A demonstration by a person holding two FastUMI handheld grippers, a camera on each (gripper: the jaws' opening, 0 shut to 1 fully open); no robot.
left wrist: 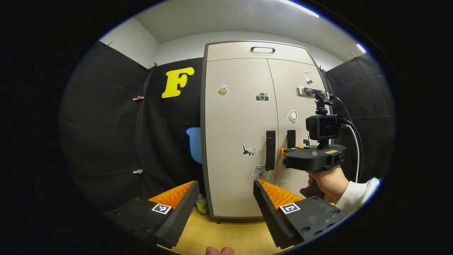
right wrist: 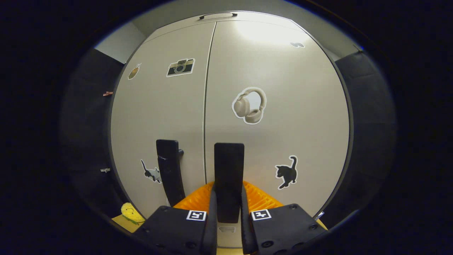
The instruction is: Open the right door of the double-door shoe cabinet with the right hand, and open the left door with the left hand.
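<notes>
Right claw on the right door handle, left claw waiting.

The right claw [right wrist: 228,209] pinches the right door's handle [right wrist: 229,170] between both fingers. The left claw [left wrist: 224,202] hangs spread before the closed cabinet [left wrist: 240,141], short of the left door's handle [left wrist: 270,150]. Both doors are shut.

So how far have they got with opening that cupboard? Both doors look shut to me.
Nothing is open yet: both cabinet doors sit flush. In hand: the right gripper has closed its fingers on the right door's handle, ready to pull. Left to do: swing the right door open, then bring the left gripper, open and held back from the cabinet, to the left door's handle and pull the left door open.
</notes>
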